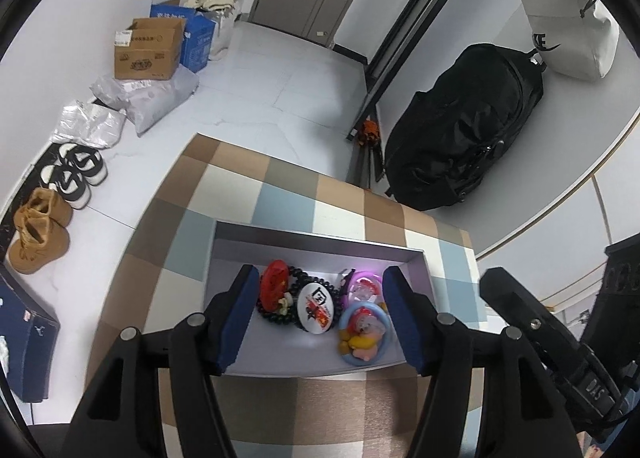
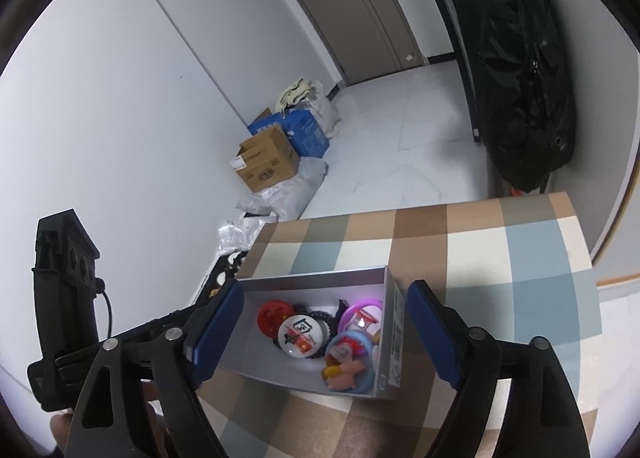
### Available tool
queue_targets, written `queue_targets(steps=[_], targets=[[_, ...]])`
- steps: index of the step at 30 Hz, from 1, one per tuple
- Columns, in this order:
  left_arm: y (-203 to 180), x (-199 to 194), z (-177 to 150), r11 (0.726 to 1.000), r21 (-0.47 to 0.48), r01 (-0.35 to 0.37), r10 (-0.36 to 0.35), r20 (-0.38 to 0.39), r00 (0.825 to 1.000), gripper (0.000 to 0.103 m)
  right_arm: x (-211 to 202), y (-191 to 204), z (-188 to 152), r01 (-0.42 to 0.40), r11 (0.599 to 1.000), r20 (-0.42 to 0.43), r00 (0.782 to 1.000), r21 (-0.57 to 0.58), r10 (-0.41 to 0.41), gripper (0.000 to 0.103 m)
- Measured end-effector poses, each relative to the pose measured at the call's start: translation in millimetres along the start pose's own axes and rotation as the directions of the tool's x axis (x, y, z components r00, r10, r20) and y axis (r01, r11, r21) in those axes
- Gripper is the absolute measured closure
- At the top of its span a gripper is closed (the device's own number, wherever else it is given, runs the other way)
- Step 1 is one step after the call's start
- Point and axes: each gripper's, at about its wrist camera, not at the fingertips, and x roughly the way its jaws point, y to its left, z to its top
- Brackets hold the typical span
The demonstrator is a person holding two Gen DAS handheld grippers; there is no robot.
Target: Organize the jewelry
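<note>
Fingers spread, nothing held: left gripper (image 1: 320, 314), right gripper (image 2: 326, 332) | jewelry all inside grey box (image 1: 320, 248) on checked table (image 1: 288, 186) | risk: bead bracelet (image 1: 316, 281) tangled under white badge (image 1: 315, 308), lifting one could drag neighbours; right finger outside wall may tip box

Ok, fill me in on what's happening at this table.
A person holds a two-finger gripper in each hand over a shallow grey box on the checked tablecloth. The left gripper and right gripper are both open and holding nothing. Inside the box lie a red badge, a white badge, a black bead bracelet and ringed trinkets.
</note>
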Motion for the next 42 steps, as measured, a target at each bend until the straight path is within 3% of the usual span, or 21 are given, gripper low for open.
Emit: queue_targets(steps=[3,11,13,16,24,42], targets=[[1,-7,-1,1.0,0.002,-0.027,0.027,0.03,0.999,0.036,-4,2,-1,0.004,1.0,0.014,1.0,-0.017,-0.004,0.013],[-5,-23,-6,0.996,0.042,-0.073,0.068,0.102,0.992,0.035,-23,11,-9,0.023,0.998,0.059,0.998,-0.064,-0.019,0.006],[-7,-27,-8,0.995,0.051,-0.09,0.083,0.116,0.99,0.028,-27,14,-11,0.03,0.996,0.07,0.997,-0.082,-0.024,0.006],[-8,-35,-12,0.99,0.063,-0.125,0.113,0.159,0.981,0.022,-35,18,-15,0.046,0.993,0.092,0.995,-0.108,-0.036,0.001],[-18,-44,-24,0.964,0.122,-0.238,0.205,0.234,0.95,0.021,-51,17,-24,0.074,0.989,0.123,0.991,-0.125,-0.059,0.0],[-23,-44,-33,0.964,0.125,-0.236,0.204,0.222,0.953,0.021,-61,11,-31,0.128,0.985,0.143,0.983,-0.116,-0.111,0.0]])
